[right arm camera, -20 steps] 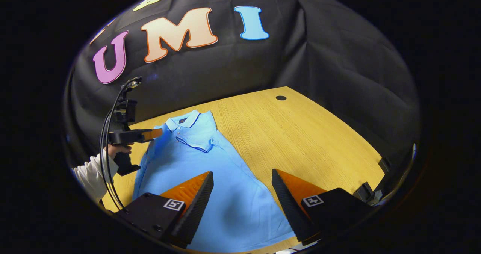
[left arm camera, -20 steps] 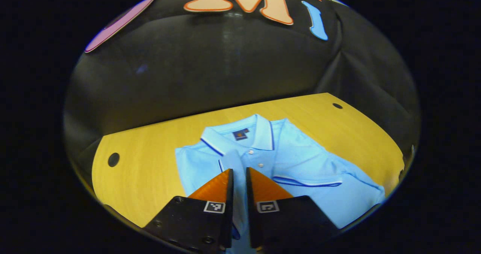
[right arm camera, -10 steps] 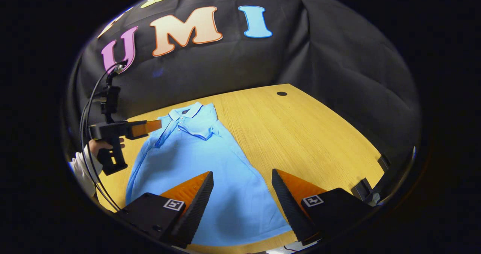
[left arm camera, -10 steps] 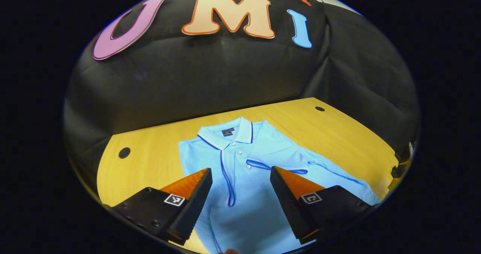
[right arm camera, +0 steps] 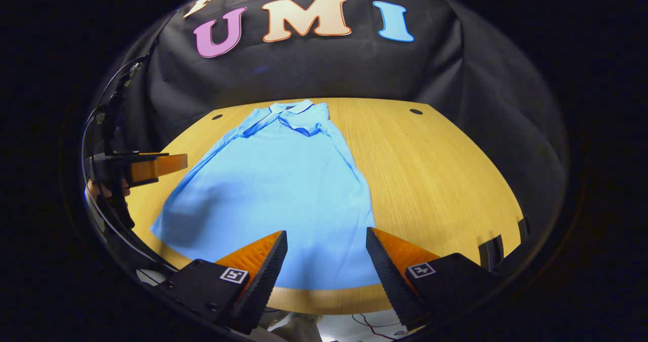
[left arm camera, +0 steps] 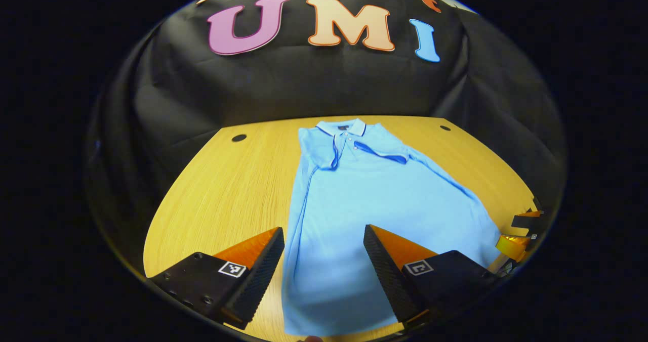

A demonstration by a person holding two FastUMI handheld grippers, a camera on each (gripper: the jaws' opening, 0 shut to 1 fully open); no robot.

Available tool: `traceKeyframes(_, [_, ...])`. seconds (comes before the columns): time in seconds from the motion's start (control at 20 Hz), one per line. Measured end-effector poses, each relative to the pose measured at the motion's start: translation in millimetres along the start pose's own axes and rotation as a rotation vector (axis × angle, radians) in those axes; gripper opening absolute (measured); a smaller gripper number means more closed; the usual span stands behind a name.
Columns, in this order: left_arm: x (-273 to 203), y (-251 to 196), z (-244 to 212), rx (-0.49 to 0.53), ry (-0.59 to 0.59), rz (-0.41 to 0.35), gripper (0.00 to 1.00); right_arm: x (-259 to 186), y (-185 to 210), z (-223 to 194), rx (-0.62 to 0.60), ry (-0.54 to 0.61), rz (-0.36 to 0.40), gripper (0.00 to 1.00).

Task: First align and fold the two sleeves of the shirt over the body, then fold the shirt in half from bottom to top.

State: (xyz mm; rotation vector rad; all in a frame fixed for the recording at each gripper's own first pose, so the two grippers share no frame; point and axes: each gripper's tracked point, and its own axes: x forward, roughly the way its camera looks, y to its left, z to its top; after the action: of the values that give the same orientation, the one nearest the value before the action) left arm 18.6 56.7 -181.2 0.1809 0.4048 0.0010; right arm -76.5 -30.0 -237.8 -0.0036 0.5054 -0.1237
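Meanwhile both the left hand-held gripper (left arm camera: pixel 324 241) and right hand-held gripper (right arm camera: pixel 326 243) hover agape above the shirt's (right arm camera: pixel 283 180) hem.

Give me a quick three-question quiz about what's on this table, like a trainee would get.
1. True or false: both sleeves of the blue shirt are folded over its chest.
2. What holds the shirt now? A) left gripper B) right gripper C) neither
3. Fill in: the shirt's bottom hem lies at the table's ____ edge.

Key: 1 true. 2 C, both sets of fingers are spread apart above the cloth. 3 near; the collar points to the far wall.
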Motion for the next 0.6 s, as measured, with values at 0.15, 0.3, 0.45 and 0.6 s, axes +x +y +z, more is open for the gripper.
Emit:
traceKeyframes(0.15, [-28.6,0.6,-47.2,-0.036,0.049,0.032,0.97,1.0,-6.6,-21.0,-0.028,0.009,0.006,0.98])
traceKeyframes(0.3, [-39.0,1.4,-77.1,-0.047,0.077,0.056,0.97,6.3,-16.5,-32.0,-0.038,0.013,0.000,0.98])
traceKeyframes(0.45, [-41.5,0.8,-93.0,-0.067,0.095,0.067,0.97,13.2,-21.9,-41.0,-0.035,0.030,0.001,0.98])
traceKeyframes(0.6, [-37.7,-1.8,-104.8,-0.096,0.108,0.092,0.98,14.6,-20.0,-43.1,-0.017,0.030,0.014,0.93])
